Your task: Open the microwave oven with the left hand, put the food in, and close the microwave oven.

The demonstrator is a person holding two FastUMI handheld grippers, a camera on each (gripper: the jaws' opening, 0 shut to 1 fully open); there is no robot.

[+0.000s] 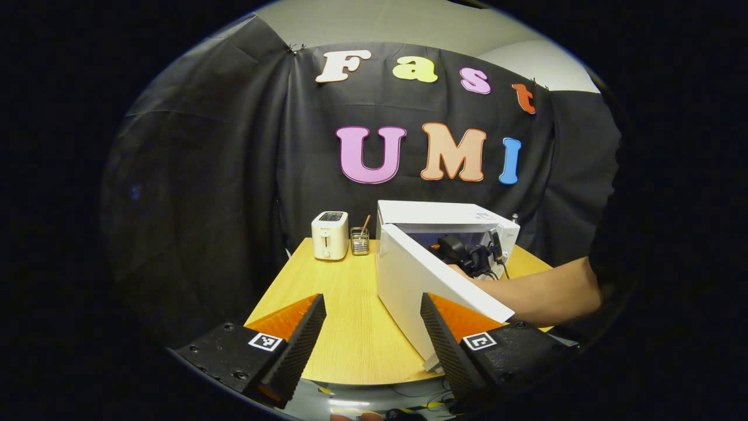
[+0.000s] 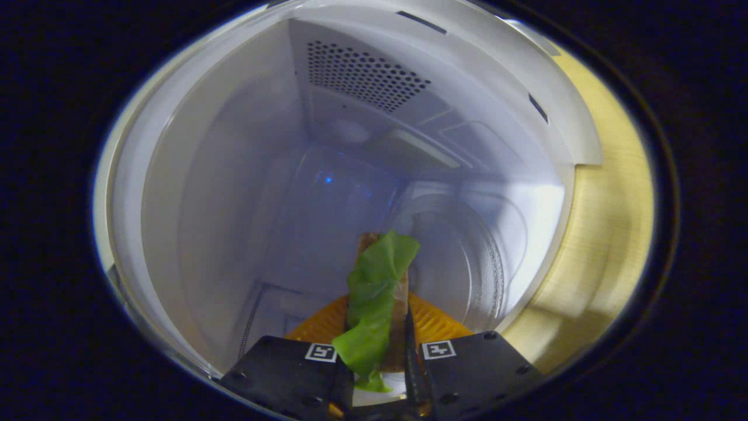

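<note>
In the left gripper view a white microwave oven [image 1: 444, 216] stands on the wooden table [image 1: 345, 304], its door [image 1: 432, 286] swung open toward me. My left gripper [image 1: 374, 327] hangs open in front of the table edge, holding nothing. A person's arm [image 1: 543, 292] reaches into the oven with the right gripper [image 1: 467, 254]. In the right gripper view my right gripper [image 2: 380, 327] is shut on the food [image 2: 377, 298], a brown slab under a green leaf. It is inside the white cavity [image 2: 234, 193], above the glass turntable [image 2: 461, 257].
A white toaster [image 1: 330, 235] and a small holder with sticks [image 1: 360, 240] stand at the table's back left. The table's near edge runs just beyond my left fingertips. The wooden table [image 2: 608, 222] shows to the right of the oven opening in the right gripper view.
</note>
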